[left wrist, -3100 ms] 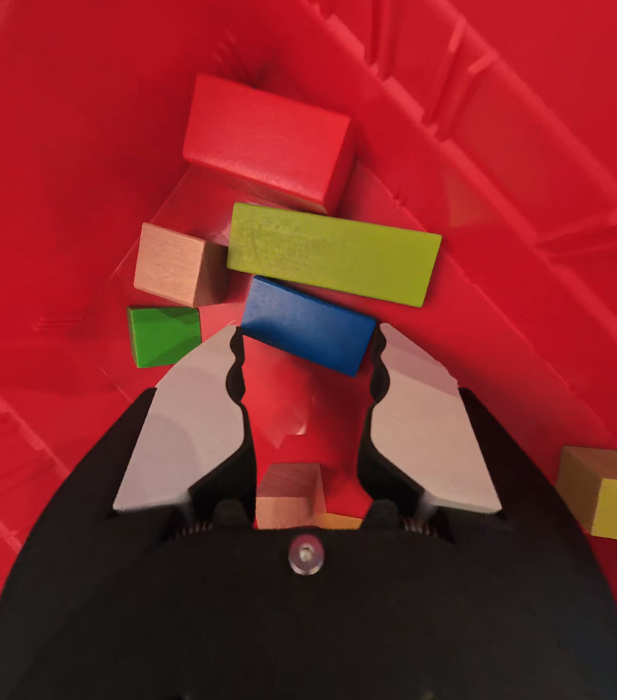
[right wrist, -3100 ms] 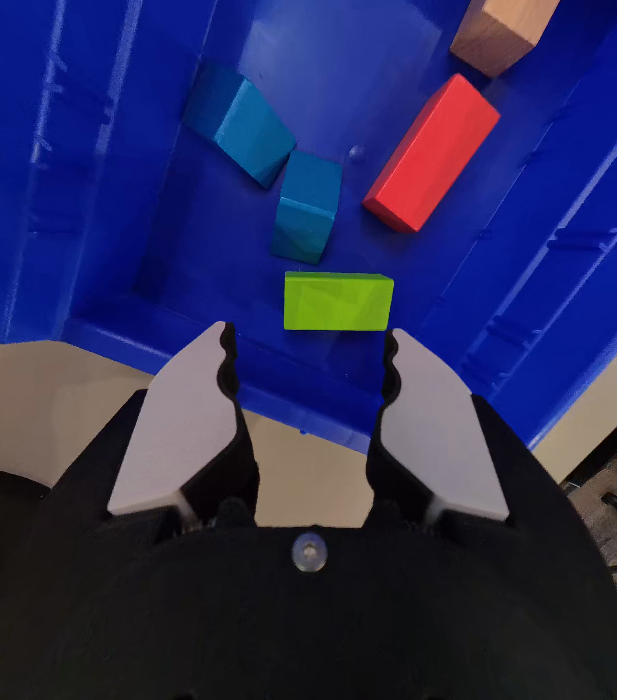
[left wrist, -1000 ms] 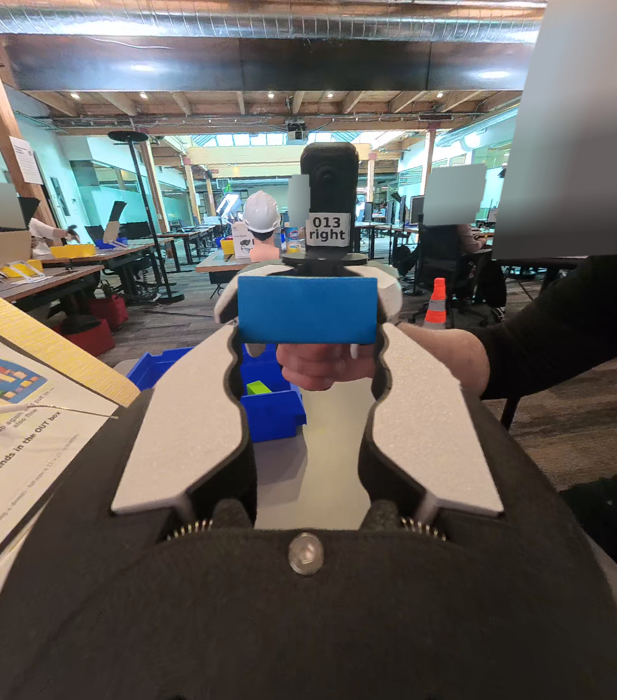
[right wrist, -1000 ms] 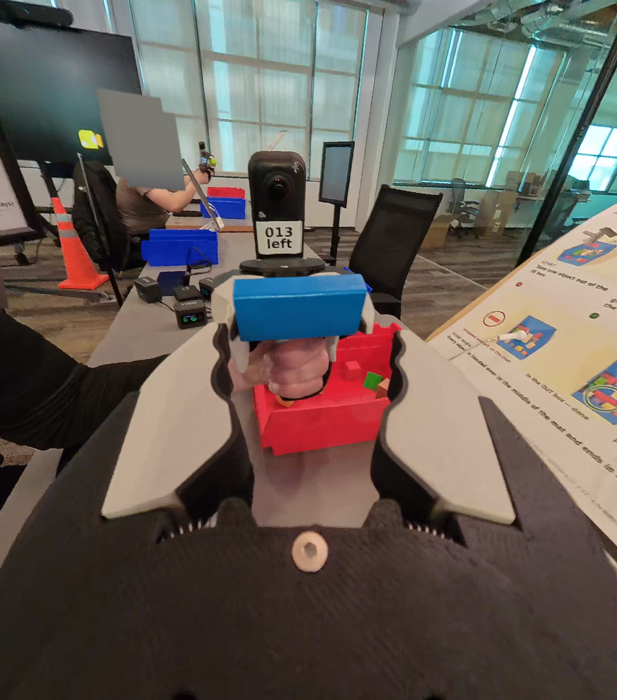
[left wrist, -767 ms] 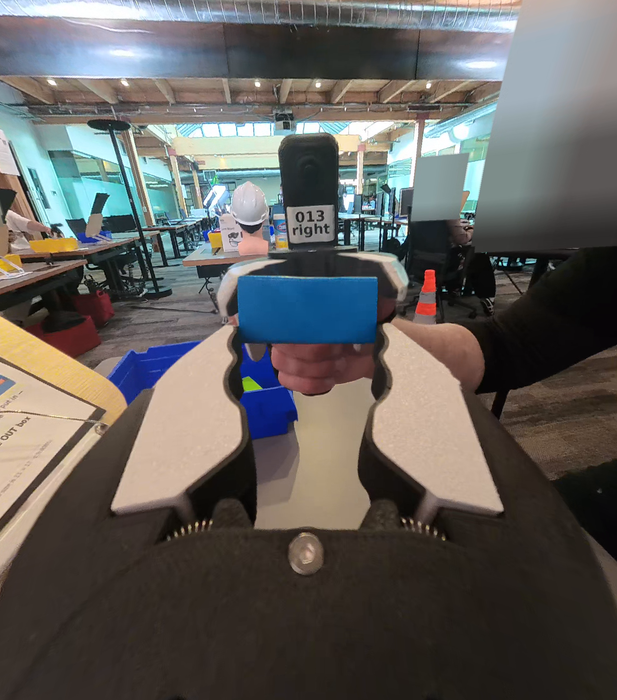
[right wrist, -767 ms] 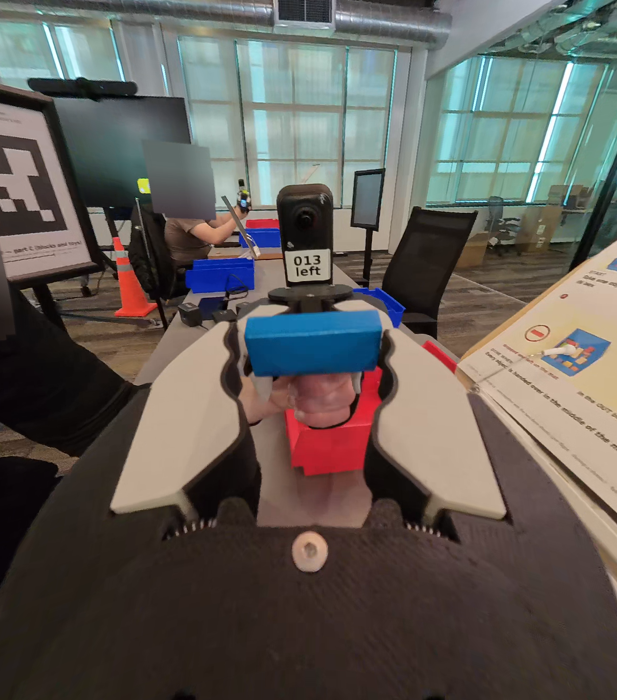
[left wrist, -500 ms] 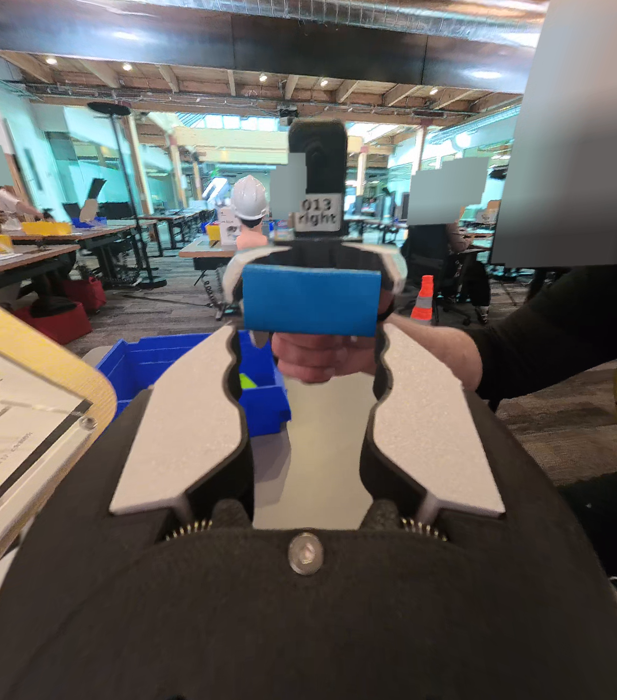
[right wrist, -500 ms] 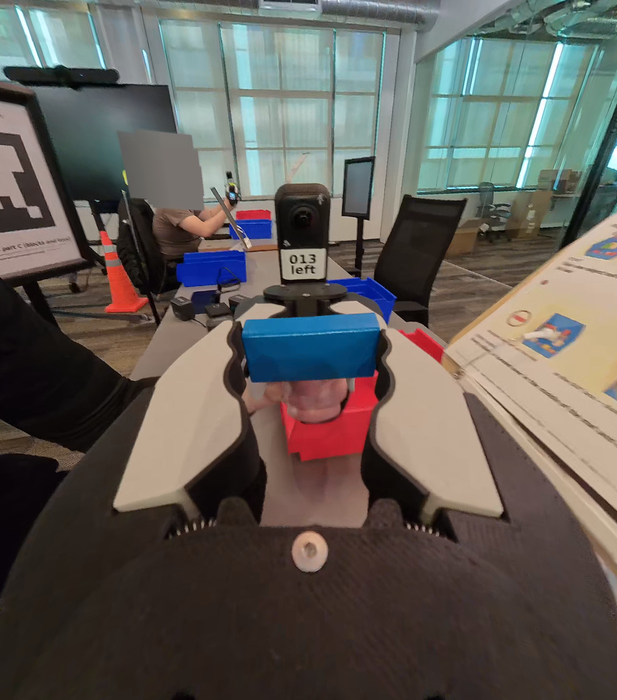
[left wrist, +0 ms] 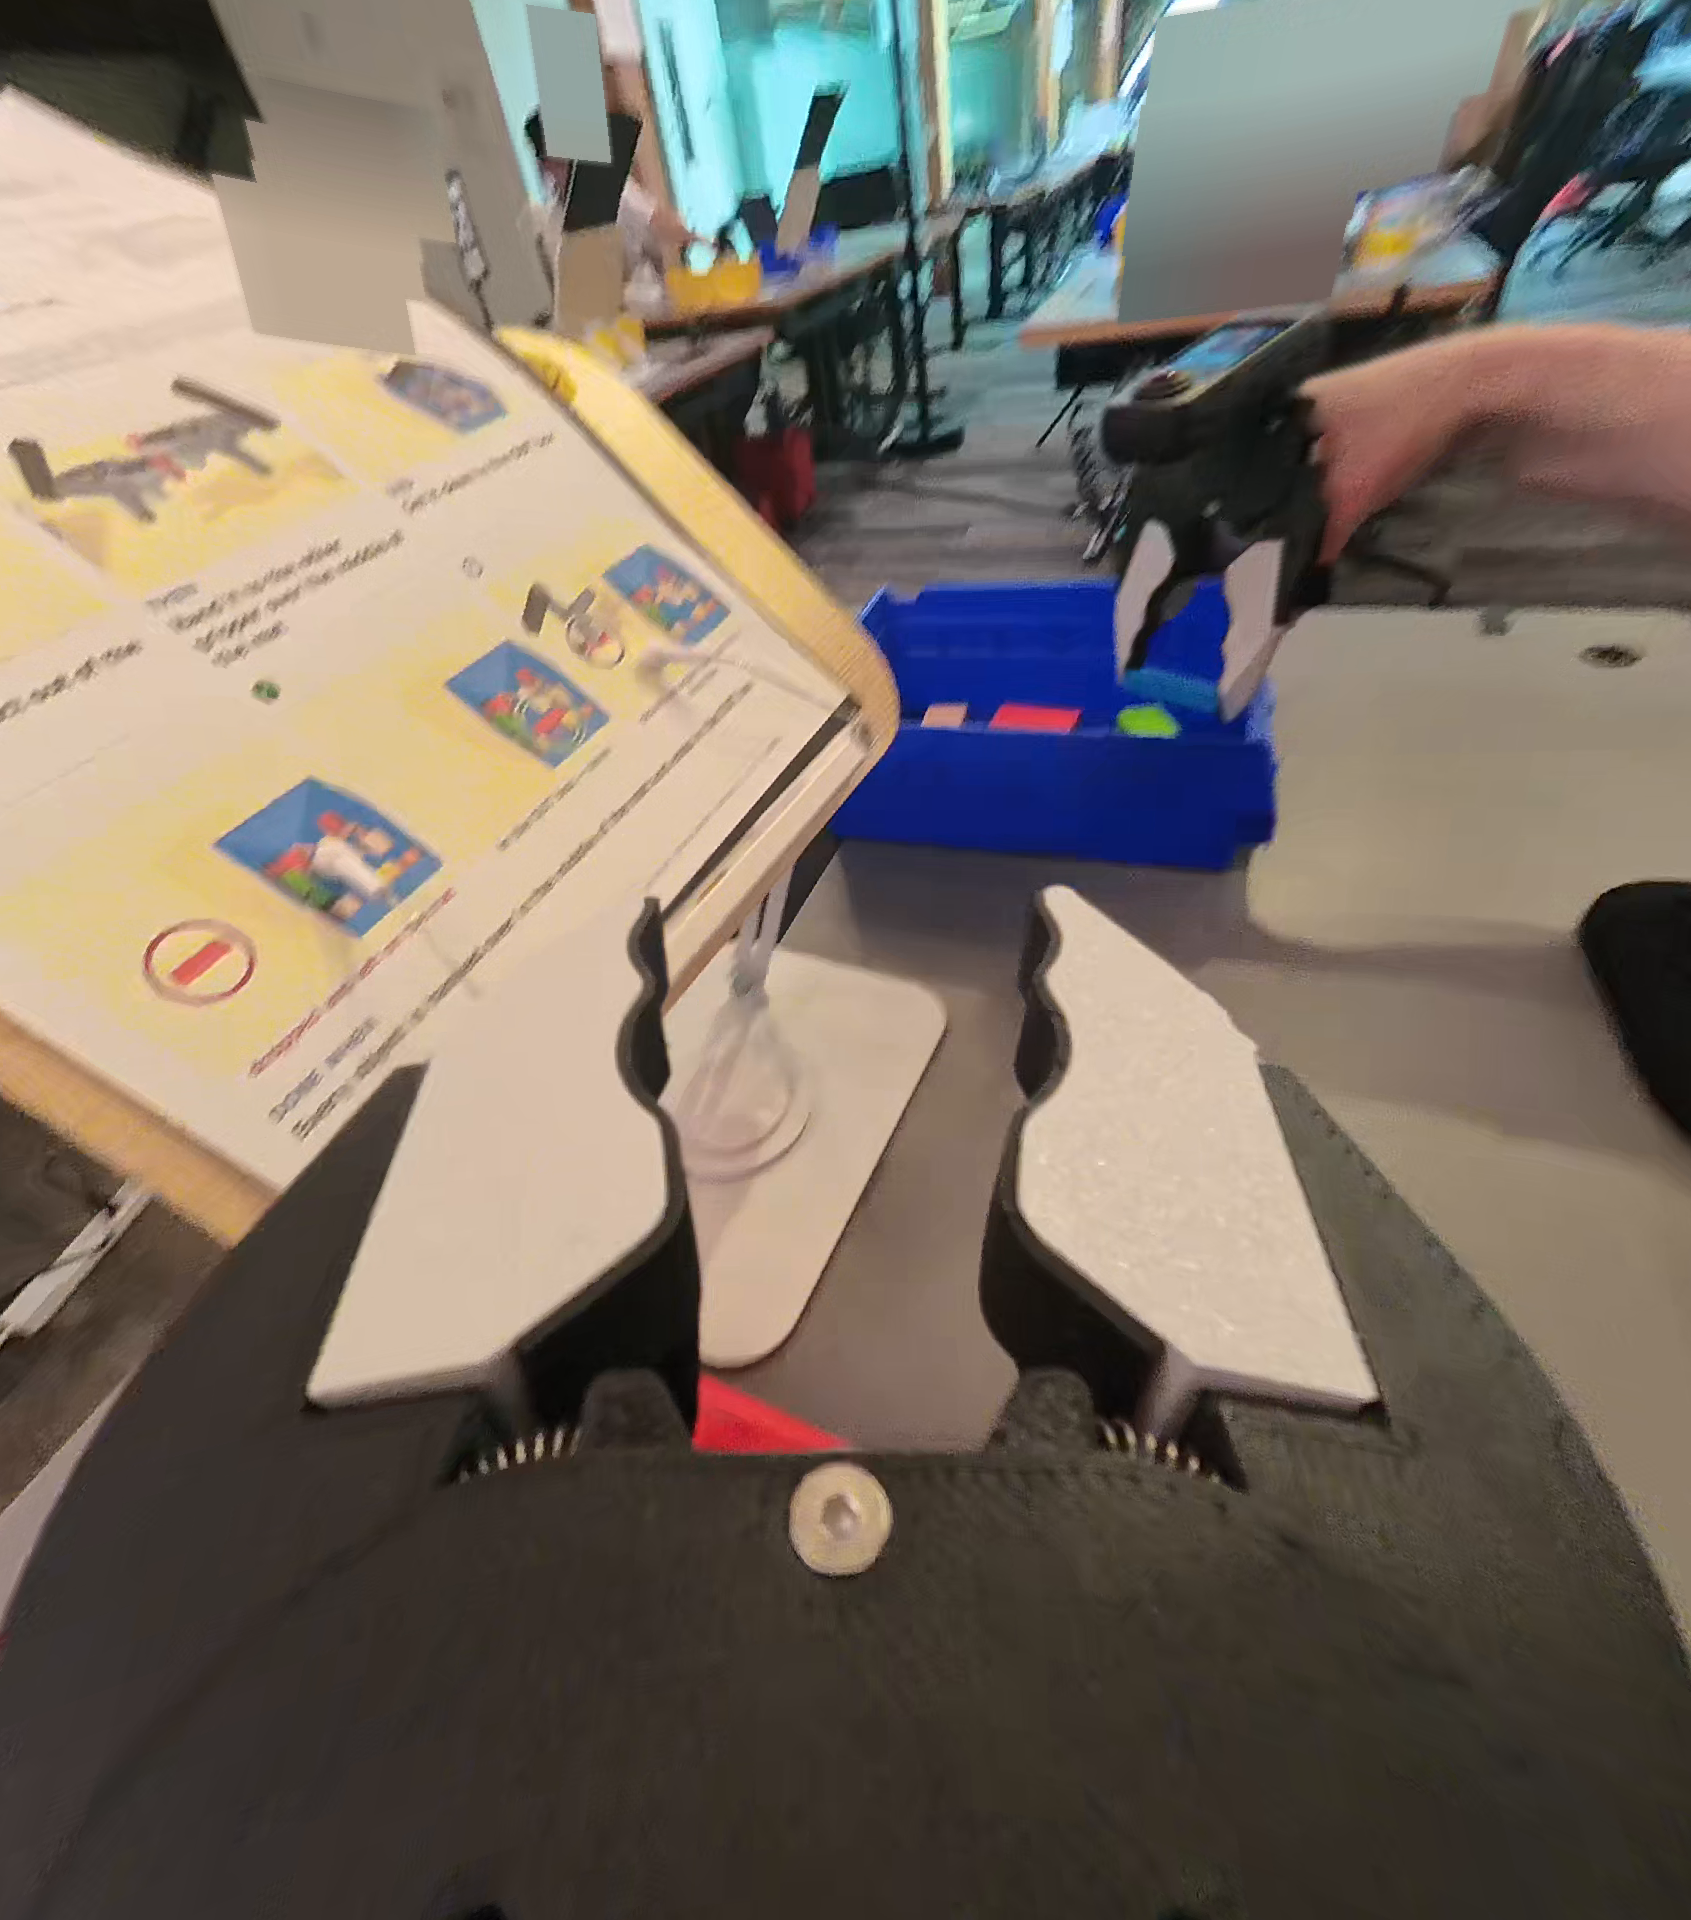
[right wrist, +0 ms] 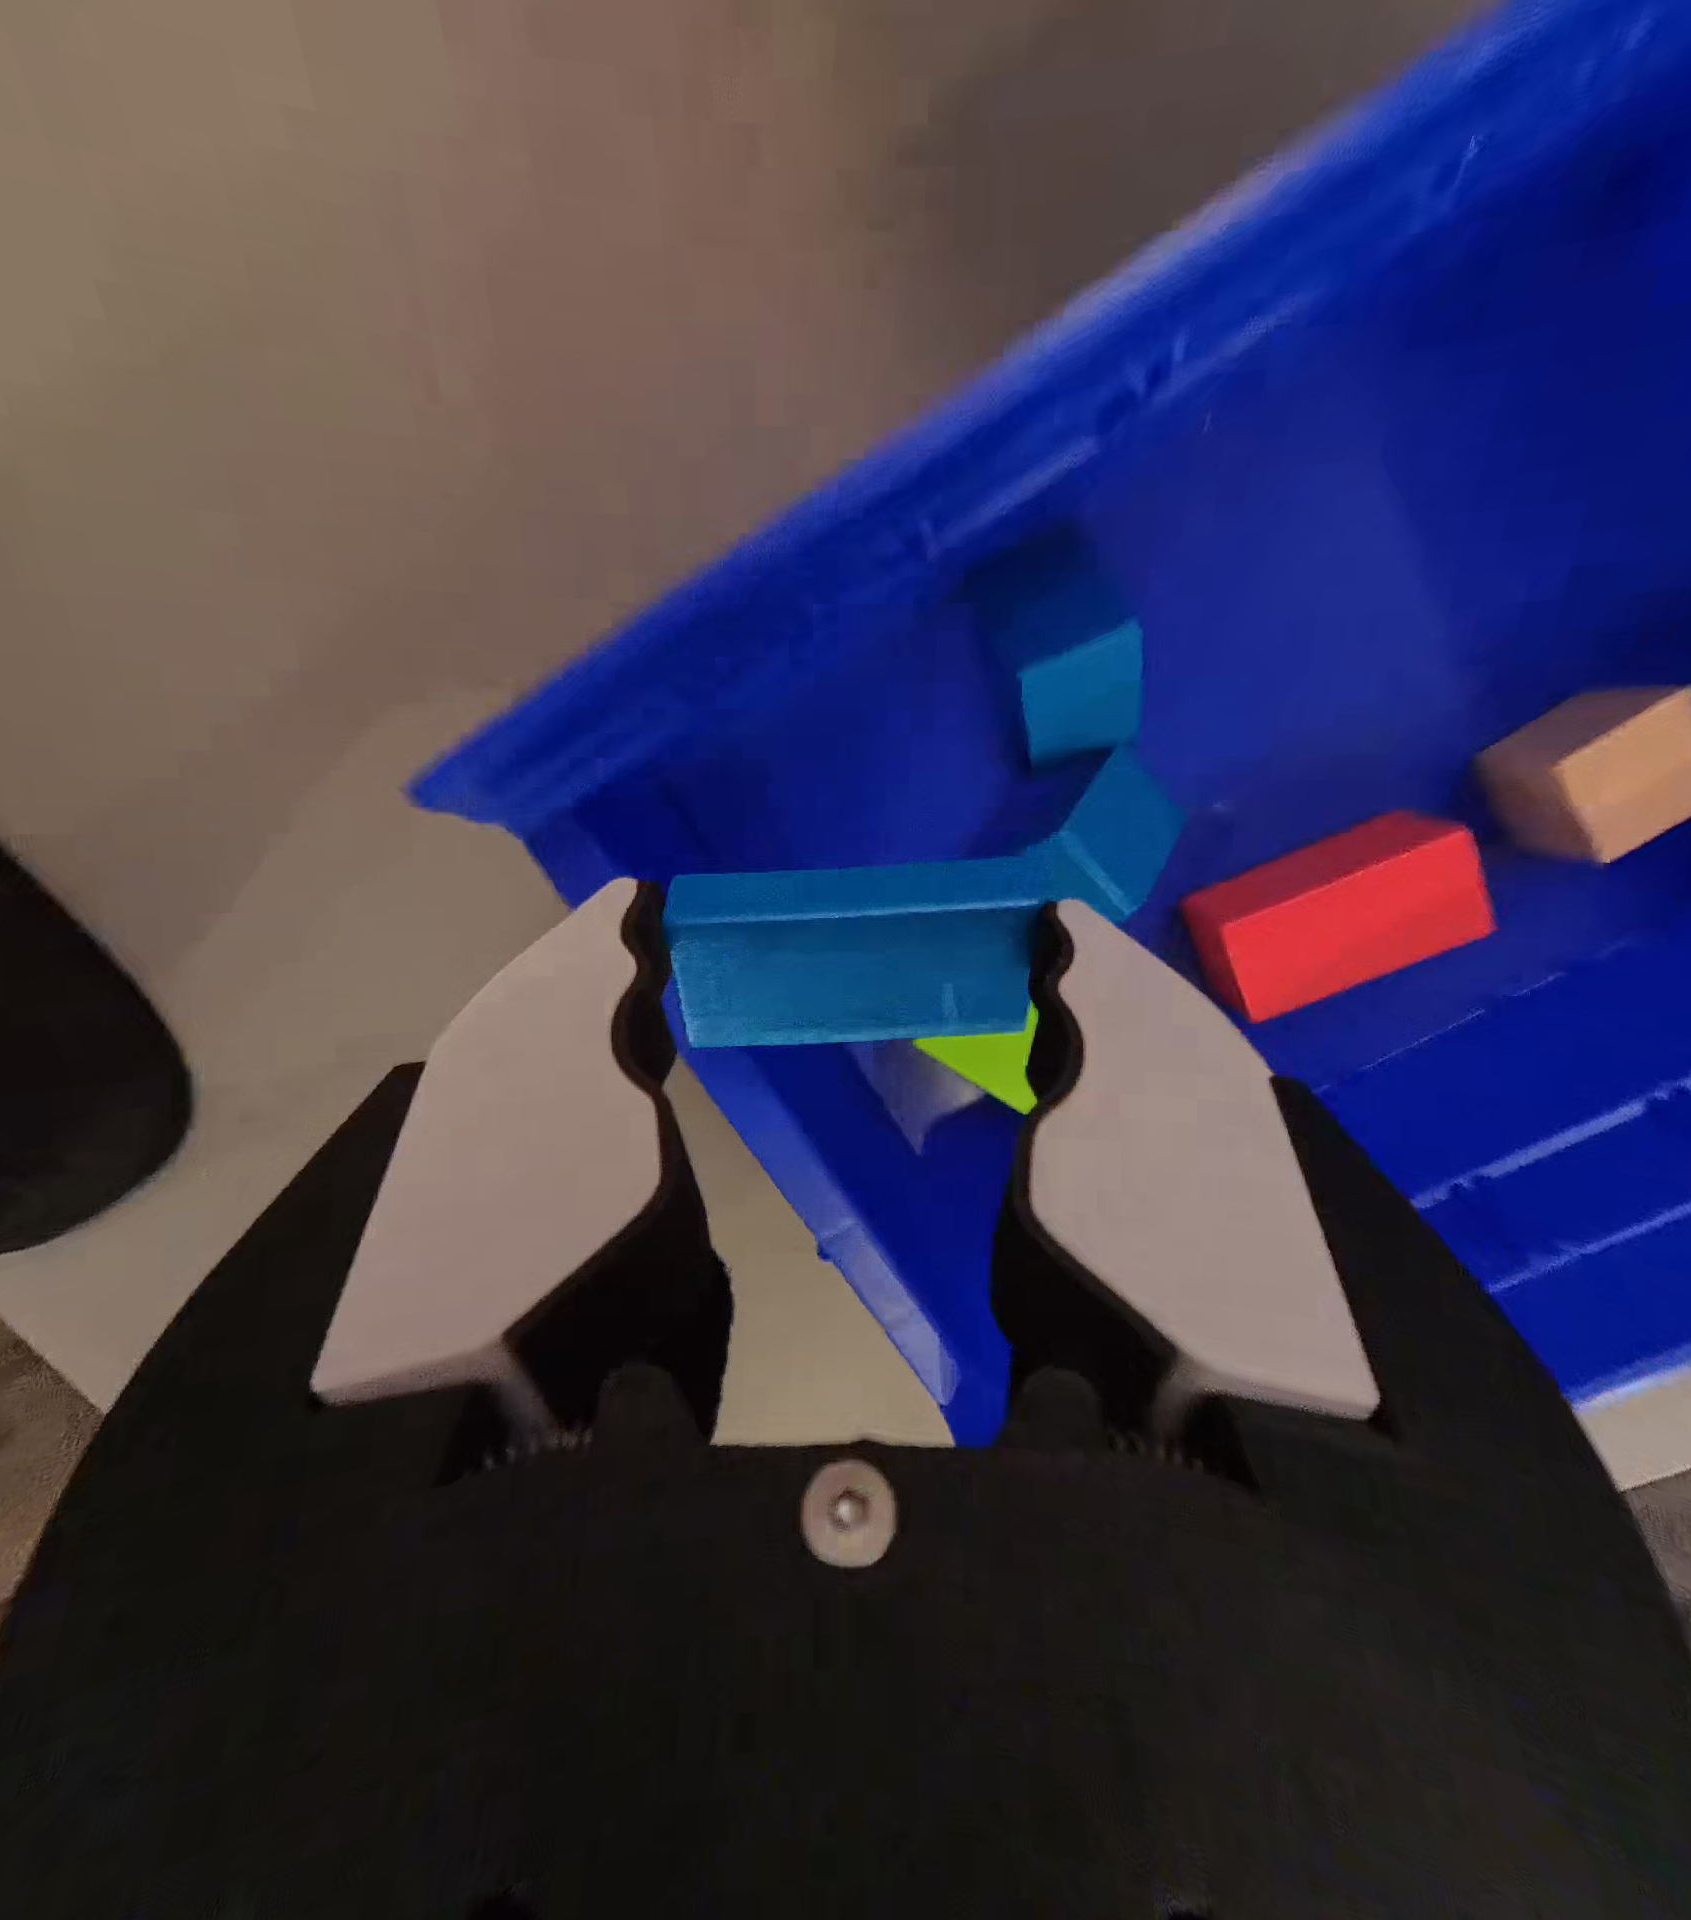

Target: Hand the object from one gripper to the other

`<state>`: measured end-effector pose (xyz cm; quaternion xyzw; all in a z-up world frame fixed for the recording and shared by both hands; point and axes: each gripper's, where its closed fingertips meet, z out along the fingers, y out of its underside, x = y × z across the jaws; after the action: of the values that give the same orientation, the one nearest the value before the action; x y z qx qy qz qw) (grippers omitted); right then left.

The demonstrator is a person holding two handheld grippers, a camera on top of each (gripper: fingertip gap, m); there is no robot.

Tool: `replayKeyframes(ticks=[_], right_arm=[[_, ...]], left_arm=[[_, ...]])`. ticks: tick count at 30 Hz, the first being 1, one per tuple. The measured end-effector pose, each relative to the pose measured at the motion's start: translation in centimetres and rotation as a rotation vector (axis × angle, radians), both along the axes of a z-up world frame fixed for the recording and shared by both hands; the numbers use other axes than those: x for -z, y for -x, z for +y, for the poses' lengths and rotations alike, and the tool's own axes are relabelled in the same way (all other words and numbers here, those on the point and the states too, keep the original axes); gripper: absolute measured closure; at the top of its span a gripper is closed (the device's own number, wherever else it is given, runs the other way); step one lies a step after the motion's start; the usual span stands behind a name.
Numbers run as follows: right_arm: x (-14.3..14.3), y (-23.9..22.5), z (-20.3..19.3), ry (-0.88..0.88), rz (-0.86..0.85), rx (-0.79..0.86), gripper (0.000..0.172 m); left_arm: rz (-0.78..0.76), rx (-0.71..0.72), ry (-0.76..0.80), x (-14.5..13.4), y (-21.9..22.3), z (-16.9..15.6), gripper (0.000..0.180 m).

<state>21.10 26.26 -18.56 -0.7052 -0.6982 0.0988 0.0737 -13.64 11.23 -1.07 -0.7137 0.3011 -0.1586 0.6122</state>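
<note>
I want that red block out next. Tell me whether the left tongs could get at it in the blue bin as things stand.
Probably yes. The left tongs are open and empty, and the red block lies uncovered in the open-topped blue bin. The right tongs, holding the blue block, hang over the bin's far end.

1. Left gripper (left wrist: 836,997): broad black textured body, with two pale grey fingers (left wrist: 1173,1174) edged by wavy black pads.
2. A silver hex screw (left wrist: 839,1529) sits centred below the fingers (small coiled springs flank it).
3. Right gripper (right wrist: 846,971): same black body, pale grey fingers (right wrist: 519,1143), silver screw (right wrist: 848,1524).
</note>
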Motion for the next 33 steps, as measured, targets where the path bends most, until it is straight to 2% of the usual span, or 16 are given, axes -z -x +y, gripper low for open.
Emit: replayKeyframes(ticks=[4, 10, 15, 20, 22, 25, 33], right_arm=[[3.8, 0.0, 0.7, 0.065, -0.064, 0.001, 0.106], [7.2, 0.2, -0.1, 0.119, -0.152, -0.052, 0.106], [7.8, -0.6, 0.8, 0.046, -0.247, -0.06, 0.106], [8.0, -0.6, 1.0, 0.006, -0.286, -0.068, 0.105], [7.9, -0.5, 0.9, 0.004, -0.277, -0.053, 0.089], [7.0, -0.8, 1.0, -0.028, -0.265, -0.041, 0.086], [1.9, -1.8, -0.2, -0.148, -0.129, 0.017, 0.091]], left_arm=[[0.085, -0.066, 0.083, 2.4, 1.8, 0.6, 0.114], [0.158, -0.174, 0.203, 6.1, 5.4, 1.5, 0.11], [0.198, -0.259, 0.296, 8.9, 8.4, 2.0, 0.108], [0.316, -0.374, 0.417, 12.5, 11.9, 1.8, 0.102], [0.35, -0.421, 0.454, 13.6, 13.4, 1.7, 0.101], [0.417, -0.463, 0.512, 15.4, 15.0, 1.5, 0.101], [0.574, -0.325, 0.708, 22.2, 15.0, 3.5, 0.093]])
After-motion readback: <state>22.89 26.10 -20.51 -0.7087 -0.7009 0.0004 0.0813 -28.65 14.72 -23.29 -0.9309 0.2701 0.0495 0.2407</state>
